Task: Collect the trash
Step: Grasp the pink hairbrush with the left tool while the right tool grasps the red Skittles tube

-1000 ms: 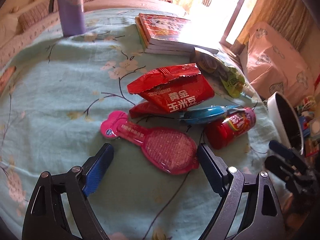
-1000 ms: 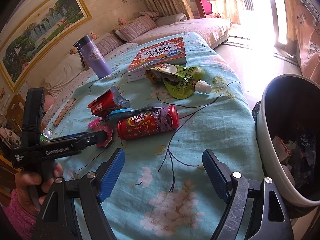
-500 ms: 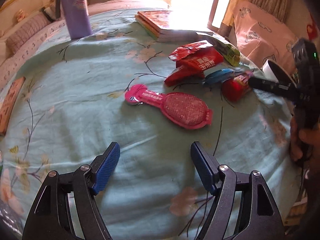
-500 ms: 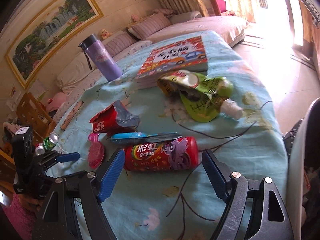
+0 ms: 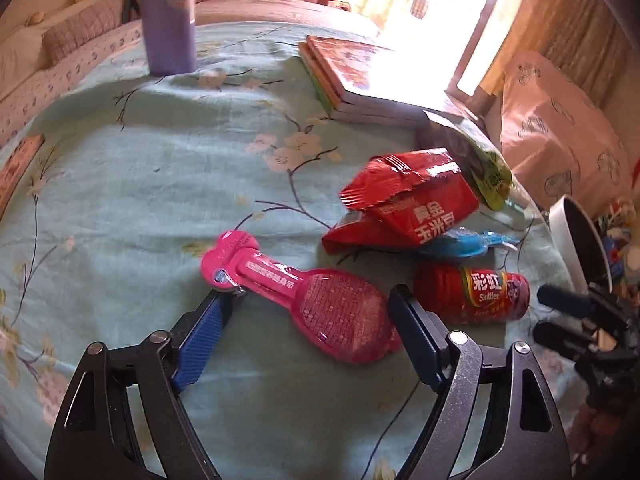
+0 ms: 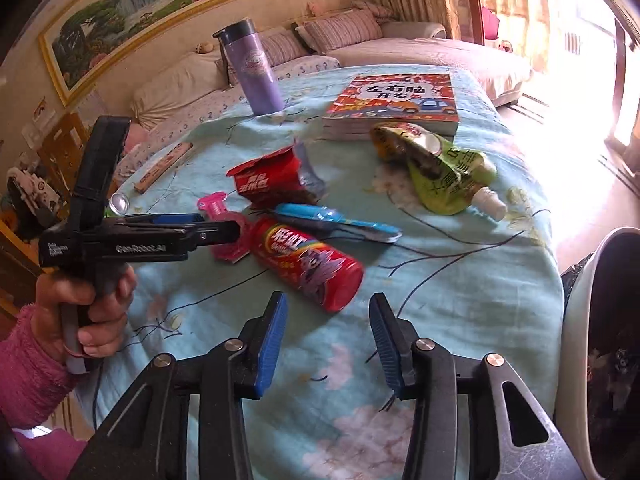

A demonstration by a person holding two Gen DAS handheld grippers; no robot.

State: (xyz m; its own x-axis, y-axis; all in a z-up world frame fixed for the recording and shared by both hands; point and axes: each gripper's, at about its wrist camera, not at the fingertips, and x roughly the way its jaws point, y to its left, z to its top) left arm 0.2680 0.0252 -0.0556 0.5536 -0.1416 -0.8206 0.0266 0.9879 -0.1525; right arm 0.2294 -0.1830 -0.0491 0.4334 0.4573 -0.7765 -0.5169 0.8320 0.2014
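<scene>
Your left tool [image 5: 308,320] is spread around the pink wrapper [image 5: 304,300]; your right tool [image 6: 328,320], narrowing and empty, could roll the Skittles tube [image 6: 306,266] away.

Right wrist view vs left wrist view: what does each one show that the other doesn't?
Only the right wrist view shows the landscape painting, the hand in a pink sleeve holding the left hand-held gripper, and the green pouch's white spout.

Only the left wrist view shows the pink racket-shaped packet whole, lying between the left hand-held gripper's open fingers, and the patterned pink cushion.

Both show the Skittles tube, red snack bag, blue wrapper, books, purple flask and white bin.
</scene>
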